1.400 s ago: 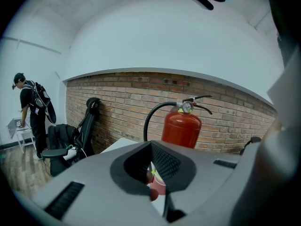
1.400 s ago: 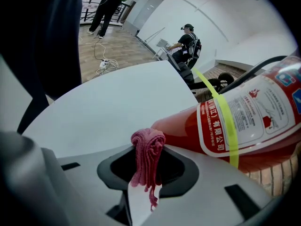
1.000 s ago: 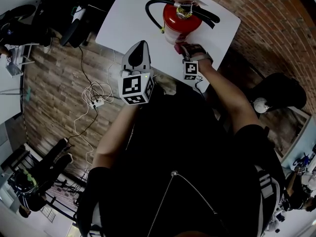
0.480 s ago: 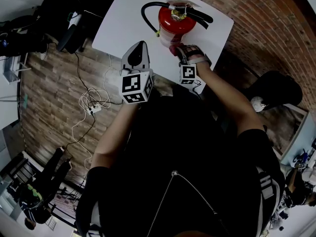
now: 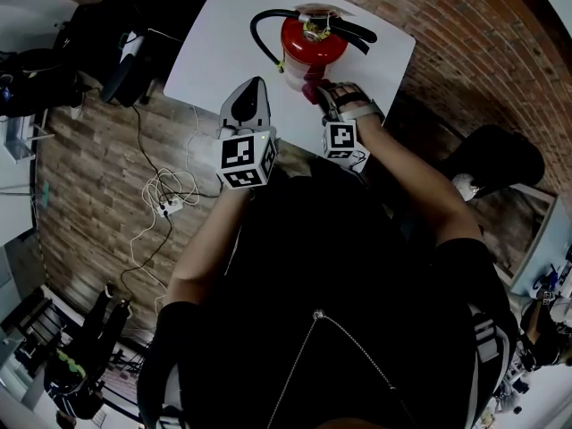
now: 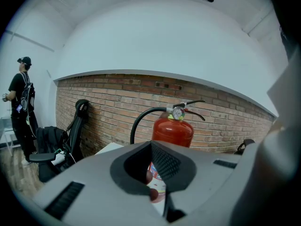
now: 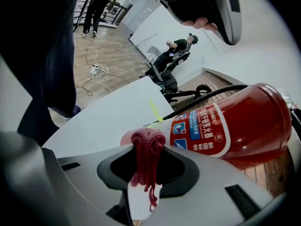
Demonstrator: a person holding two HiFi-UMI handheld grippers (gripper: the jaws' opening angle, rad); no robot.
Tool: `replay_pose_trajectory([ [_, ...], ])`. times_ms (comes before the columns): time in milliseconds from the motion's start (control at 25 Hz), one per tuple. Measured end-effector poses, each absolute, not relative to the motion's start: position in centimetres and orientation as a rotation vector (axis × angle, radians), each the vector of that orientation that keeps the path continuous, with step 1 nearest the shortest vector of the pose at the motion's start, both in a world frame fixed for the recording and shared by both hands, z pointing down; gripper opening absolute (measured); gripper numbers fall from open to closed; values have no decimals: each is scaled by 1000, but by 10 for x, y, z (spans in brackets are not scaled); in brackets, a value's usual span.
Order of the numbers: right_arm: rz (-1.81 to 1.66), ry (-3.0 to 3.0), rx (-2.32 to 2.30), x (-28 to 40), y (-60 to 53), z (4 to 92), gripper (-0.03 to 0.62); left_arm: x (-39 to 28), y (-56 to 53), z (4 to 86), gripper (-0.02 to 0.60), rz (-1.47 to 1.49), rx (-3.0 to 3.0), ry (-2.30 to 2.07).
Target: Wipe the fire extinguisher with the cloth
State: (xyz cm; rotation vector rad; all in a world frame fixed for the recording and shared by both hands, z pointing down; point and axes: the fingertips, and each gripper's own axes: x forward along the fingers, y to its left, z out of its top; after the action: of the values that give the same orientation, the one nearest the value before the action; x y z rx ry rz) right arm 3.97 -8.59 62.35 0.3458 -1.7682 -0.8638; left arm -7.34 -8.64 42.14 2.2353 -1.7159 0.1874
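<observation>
At upper centre, the right gripper (image 5: 315, 90) has its jaws clamped on a red cloth (image 7: 146, 157) beside the fire extinguisher (image 5: 313, 41). The left gripper (image 5: 253, 84) has its jaws together, empty.

The fire extinguisher (image 5: 313, 45) has a glossy red body that looks like painted metal, with bright highlights along its flank; its printed label is smooth and shiny as well; the hose (image 5: 254, 32) on its left is matt black and looks rubbery; the cloth (image 7: 146, 149) is dark red, soft and nubbly, with a loose thread hanging from it; the right gripper (image 7: 148, 166) and the left gripper (image 6: 153, 166) have smooth, matt grey plastic shells; their pads (image 6: 165, 163) are black, one finely ribbed; the table (image 5: 223, 47) is white, smooth and matt; the floor (image 5: 98, 159) to the left is wood plank; the far wall (image 6: 103, 98) is rough brick.
</observation>
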Motion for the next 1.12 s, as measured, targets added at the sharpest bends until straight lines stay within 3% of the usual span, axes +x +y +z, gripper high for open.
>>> replay_pose_trajectory([
  [1120,-943,-1793,536,38,-82,505,123,-68,-82,418,8,160,2268,-1690],
])
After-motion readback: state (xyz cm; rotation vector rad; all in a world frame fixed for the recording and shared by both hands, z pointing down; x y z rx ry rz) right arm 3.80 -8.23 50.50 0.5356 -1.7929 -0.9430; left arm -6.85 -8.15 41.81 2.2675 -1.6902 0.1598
